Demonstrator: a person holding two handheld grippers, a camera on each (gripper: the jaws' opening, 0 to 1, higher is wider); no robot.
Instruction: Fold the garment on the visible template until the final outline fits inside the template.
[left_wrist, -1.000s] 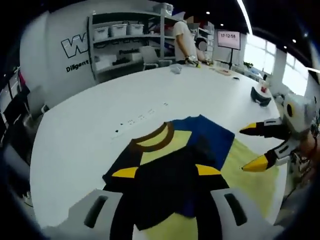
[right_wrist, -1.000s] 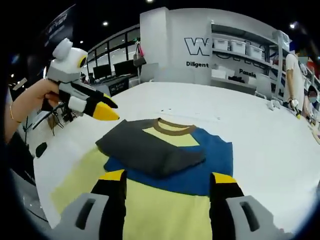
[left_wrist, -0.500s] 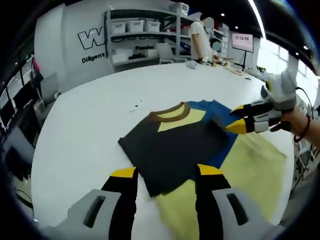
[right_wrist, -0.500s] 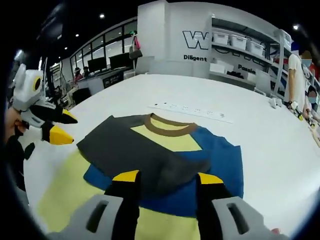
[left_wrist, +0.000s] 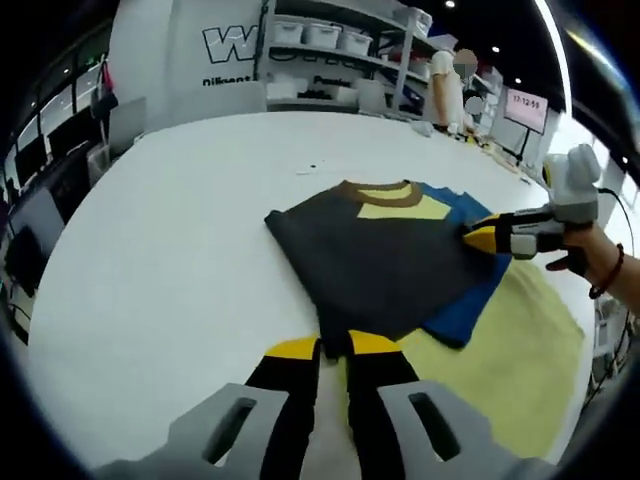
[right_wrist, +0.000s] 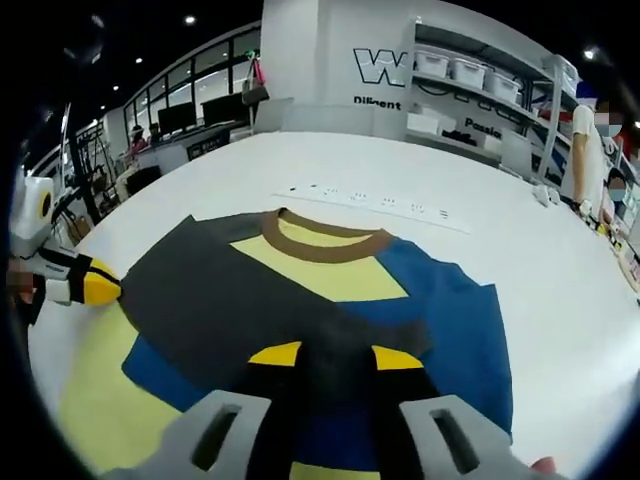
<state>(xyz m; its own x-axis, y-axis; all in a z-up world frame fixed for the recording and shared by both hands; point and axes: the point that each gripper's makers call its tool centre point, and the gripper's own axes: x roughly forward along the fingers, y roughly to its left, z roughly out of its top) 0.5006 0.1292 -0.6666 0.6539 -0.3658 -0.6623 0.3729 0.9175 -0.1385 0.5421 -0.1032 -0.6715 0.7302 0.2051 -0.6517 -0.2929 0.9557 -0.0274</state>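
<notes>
We work on a wide white counter with bare room on every side; shelves and a person stand far off at its back edge. On it lies the yellow template, and the garment rests across its upper part, collar away from us, a dark grey panel folded over the blue and yellow body. In the right gripper view the garment runs long from collar to hem, straight out ahead of the tongs.

The left tongs sit at the near corner of the grey panel, tips drawn almost together right at its edge; they look pinched on it, but we cannot tell for sure. The right tongs stand wider, tips down on the dark cloth at the fold's other end; whether they grip it we cannot tell. In the left gripper view the right tongs touch the panel's far side.

We judge that the next fold turns on the two ends of this grey edge, one at each hand. Blue cloth overhangs the template toward the right.
</notes>
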